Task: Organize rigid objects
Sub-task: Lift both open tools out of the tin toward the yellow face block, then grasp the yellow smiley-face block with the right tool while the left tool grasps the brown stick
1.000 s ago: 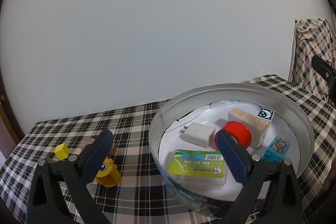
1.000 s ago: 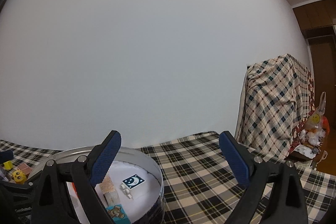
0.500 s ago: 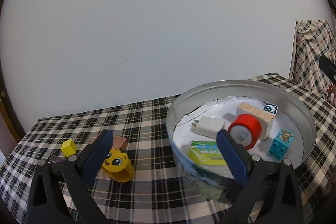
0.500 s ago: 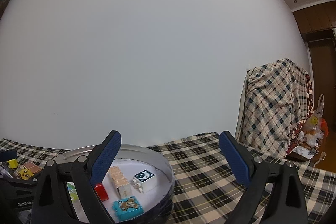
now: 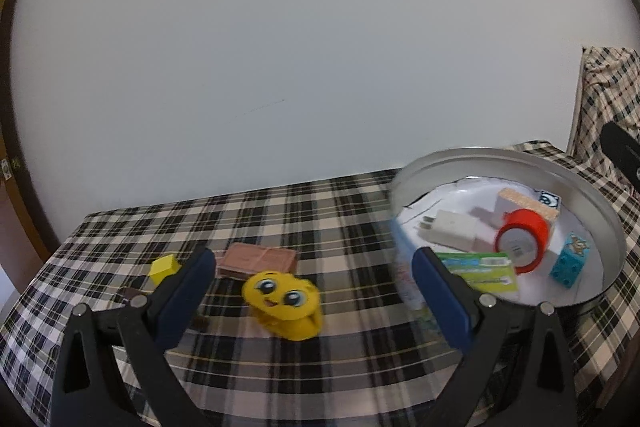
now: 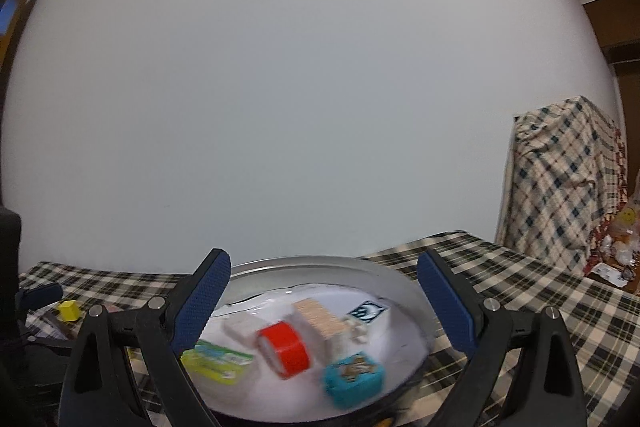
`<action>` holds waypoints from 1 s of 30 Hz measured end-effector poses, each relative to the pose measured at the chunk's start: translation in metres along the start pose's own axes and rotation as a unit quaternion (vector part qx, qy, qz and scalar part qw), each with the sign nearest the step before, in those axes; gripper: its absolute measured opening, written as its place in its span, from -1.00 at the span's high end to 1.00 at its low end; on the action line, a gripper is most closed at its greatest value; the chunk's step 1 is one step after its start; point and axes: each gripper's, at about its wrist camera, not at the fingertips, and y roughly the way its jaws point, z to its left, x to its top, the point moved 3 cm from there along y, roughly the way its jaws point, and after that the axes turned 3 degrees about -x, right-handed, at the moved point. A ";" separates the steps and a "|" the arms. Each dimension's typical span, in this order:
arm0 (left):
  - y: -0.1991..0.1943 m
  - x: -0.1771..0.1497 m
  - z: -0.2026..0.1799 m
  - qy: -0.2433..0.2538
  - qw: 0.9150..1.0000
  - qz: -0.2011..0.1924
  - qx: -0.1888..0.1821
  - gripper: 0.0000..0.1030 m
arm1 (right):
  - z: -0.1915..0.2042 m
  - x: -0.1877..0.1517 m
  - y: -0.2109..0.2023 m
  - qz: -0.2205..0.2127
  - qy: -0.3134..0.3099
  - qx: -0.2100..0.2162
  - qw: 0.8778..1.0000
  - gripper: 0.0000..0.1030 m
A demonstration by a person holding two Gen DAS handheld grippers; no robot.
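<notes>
Swinging left since a second ago, my left gripper point(image 5: 310, 277) now frames the yellow smiley-face toy point(image 5: 283, 304) between its fingers, where before they straddled the round metal tin point(image 5: 500, 157). That tin has slid to the right side of the left wrist view, and in the right wrist view it has come to the centre, under my right gripper point(image 6: 323, 285).

Cartoon eyes and an open smile are printed on the rounded, bright yellow toy. It sits on the checked tablecloth point(image 5: 320, 203), just beyond my left fingertips and a little nearer the left one. Behind it lies a flat brown block point(image 5: 258, 259); further left is a small yellow cube point(image 5: 163, 267).

Inside the tin, on white lining, are a white plug adapter point(image 5: 450, 235), a red tape roll point(image 5: 520, 245) lying on its side, a wooden-topped block point(image 5: 528, 205), a blue brick with a bear picture point(image 5: 570, 263), a white brick showing a moon point(image 6: 366, 311), and a green and white packet point(image 5: 478, 267). Its print is too small and blurred to read.

Both grippers are spread wide and hold nothing. A checked cloth covers some furniture point(image 6: 560, 183) at far right.
</notes>
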 end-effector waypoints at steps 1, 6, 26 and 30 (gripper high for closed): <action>0.001 -0.001 0.007 -0.003 1.000 0.002 0.003 -0.94 | 0.005 -0.001 -0.001 0.001 -0.002 0.005 1.000 -0.86; 0.004 -0.003 0.035 -0.023 1.000 0.011 0.017 -0.94 | 0.033 -0.004 -0.002 0.015 -0.009 0.033 0.999 -0.86; 0.014 -0.019 0.166 -0.099 0.988 0.054 0.103 -0.94 | 0.150 -0.031 0.012 0.124 -0.094 0.170 0.973 -0.86; 0.017 -0.022 0.193 -0.123 0.983 0.064 0.124 -0.94 | 0.175 -0.039 0.026 0.159 -0.129 0.202 0.958 -0.78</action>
